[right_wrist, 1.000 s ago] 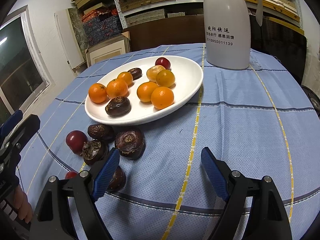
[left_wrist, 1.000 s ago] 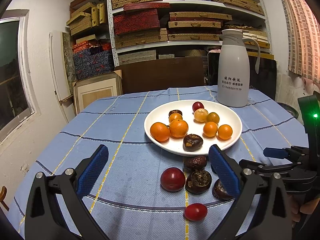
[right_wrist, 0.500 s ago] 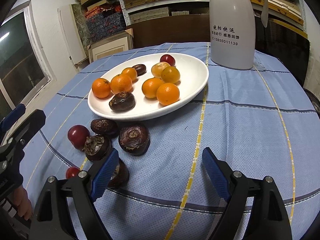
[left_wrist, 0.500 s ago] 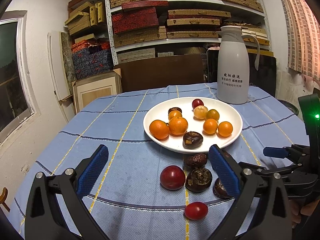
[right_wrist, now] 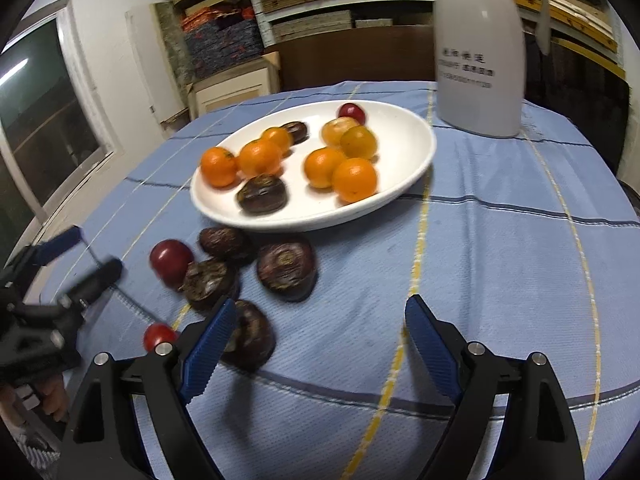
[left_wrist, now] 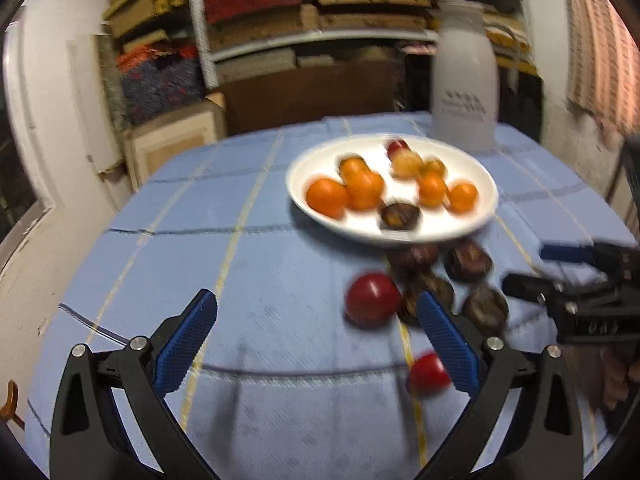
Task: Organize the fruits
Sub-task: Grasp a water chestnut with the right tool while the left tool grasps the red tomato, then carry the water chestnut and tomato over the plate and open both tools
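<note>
item: loose fruits (right_wrist: 286, 266) are scattered on the tabletop (right_wrist: 500, 248) beside the plate (right_wrist: 404, 140). left gripper (left_wrist: 316, 344) and right gripper (right_wrist: 316, 344): fingers spread wide, empty. 1 fruit is best straddled squarely before closing.

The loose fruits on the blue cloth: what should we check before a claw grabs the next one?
1. Left claw open and empty: ok.
2. Right claw open and empty: ok; its jaws have just been opening.
3. Loose fruit in reach: ok; big red fruit, small red fruit and four dark brown fruits lie on the tablecloth.
4. Room on the white plate: ok, bare space on its right side.
5. White jug clear of the fruit: ok, it stands behind the plate.
6. Sharp left view for aiming: not ok, blurred.
</note>
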A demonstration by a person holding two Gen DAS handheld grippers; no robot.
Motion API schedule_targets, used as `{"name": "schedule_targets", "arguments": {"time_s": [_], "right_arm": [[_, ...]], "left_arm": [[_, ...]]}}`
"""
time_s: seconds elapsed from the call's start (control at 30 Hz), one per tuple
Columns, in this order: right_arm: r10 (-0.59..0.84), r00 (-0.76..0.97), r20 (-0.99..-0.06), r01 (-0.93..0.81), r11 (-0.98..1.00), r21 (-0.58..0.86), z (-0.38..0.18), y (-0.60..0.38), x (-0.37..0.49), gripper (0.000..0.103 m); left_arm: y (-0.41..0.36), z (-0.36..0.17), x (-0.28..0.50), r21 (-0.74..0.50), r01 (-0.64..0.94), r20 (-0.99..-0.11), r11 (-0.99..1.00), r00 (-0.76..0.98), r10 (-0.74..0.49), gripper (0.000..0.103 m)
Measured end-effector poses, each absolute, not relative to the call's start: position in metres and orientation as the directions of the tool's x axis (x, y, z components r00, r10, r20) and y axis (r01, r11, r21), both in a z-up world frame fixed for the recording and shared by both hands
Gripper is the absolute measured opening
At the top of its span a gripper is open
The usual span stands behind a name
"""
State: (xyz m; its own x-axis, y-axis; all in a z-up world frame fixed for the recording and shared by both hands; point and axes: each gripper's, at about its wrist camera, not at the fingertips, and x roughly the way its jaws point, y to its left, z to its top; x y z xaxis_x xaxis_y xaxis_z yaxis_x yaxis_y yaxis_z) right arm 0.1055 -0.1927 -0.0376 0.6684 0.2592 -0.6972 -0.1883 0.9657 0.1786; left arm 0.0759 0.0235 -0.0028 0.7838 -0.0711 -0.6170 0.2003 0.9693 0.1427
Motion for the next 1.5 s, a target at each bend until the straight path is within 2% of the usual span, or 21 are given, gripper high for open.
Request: {"name": "schedule_targets", "arguments": {"time_s": [0.13,0.2,0.4,0.63,0.67,0.77,0.87,0.9,0.97,1.0,1.03,1.2,1.3,1.33,1.43,1.5], "right_arm": [[0.279,0.654,-0.703,-0.244,0.958,0.154,-0.04,-0.179,0.102,0.086],[0.285,0.651,-0.703,-0.251,0.955,0.155,-0.039,-0.178,0.101,0.082],[0.324,0.616,-0.718,-0.275,0.943,0.189,-0.044,-0.17,0.104,0.069],[0.344,0.584,-0.735,-0.298,0.933,0.2,-0.047,-0.156,0.115,0.062],[0.344,0.585,-0.735,-0.299,0.933,0.199,-0.047,-0.155,0.115,0.06],[0.358,0.575,-0.736,-0.321,0.926,0.2,-0.046,-0.153,0.114,0.042],[0.324,0.584,-0.744,-0.337,0.931,0.141,-0.044,-0.148,0.108,0.041],[0.306,0.591,-0.747,-0.33,0.936,0.122,-0.044,-0.15,0.107,0.041],[0.286,0.597,-0.749,-0.291,0.948,0.13,-0.043,-0.16,0.109,0.041],[0.278,0.6,-0.751,-0.267,0.953,0.139,-0.043,-0.167,0.111,0.041],[0.27,0.602,-0.751,-0.25,0.958,0.144,-0.044,-0.172,0.113,0.042],[0.265,0.606,-0.75,-0.227,0.961,0.156,-0.046,-0.18,0.115,0.042],[0.257,0.612,-0.748,-0.231,0.963,0.142,-0.047,-0.179,0.113,0.042],[0.259,0.611,-0.748,-0.231,0.962,0.145,-0.047,-0.18,0.113,0.042],[0.261,0.611,-0.748,-0.231,0.962,0.146,-0.046,-0.179,0.114,0.042],[0.263,0.606,-0.75,-0.236,0.961,0.146,-0.048,-0.178,0.113,0.042]], "left_arm": [[0.011,-0.016,0.068,0.173,0.278,-0.646,0.945,0.756,-0.104,0.098],[0.007,-0.019,0.066,0.175,0.31,-0.654,0.935,0.746,-0.124,0.098],[0.002,-0.025,0.071,0.119,0.352,-0.698,0.928,0.695,-0.174,0.098],[0.002,-0.033,0.077,0.054,0.374,-0.742,0.926,0.635,-0.213,0.098],[0.004,-0.034,0.079,0.035,0.376,-0.748,0.926,0.624,-0.225,0.098],[0.004,-0.039,0.081,0.008,0.386,-0.763,0.922,0.599,-0.245,0.098],[-0.002,-0.039,0.078,0.019,0.408,-0.76,0.913,0.599,-0.252,0.098],[-0.003,-0.038,0.077,0.021,0.413,-0.757,0.91,0.601,-0.256,0.096],[-0.003,-0.039,0.077,-0.001,0.428,-0.759,0.904,0.588,-0.279,0.078],[-0.003,-0.04,0.079,-0.021,0.435,-0.767,0.9,0.57,-0.294,0.061],[-0.002,-0.044,0.082,-0.05,0.44,-0.779,0.897,0.545,-0.311,0.052],[-0.004,-0.045,0.081,-0.064,0.455,-0.777,0.888,0.535,-0.33,0.052],[-0.01,-0.046,0.079,-0.041,0.471,-0.781,0.881,0.535,-0.322,0.046],[-0.01,-0.046,0.079,-0.038,0.471,-0.782,0.881,0.535,-0.32,0.04],[-0.008,-0.045,0.08,-0.049,0.466,-0.781,0.884,0.534,-0.325,0.032],[-0.006,-0.043,0.081,-0.06,0.457,-0.776,0.887,0.538,-0.33,0.032]]}}
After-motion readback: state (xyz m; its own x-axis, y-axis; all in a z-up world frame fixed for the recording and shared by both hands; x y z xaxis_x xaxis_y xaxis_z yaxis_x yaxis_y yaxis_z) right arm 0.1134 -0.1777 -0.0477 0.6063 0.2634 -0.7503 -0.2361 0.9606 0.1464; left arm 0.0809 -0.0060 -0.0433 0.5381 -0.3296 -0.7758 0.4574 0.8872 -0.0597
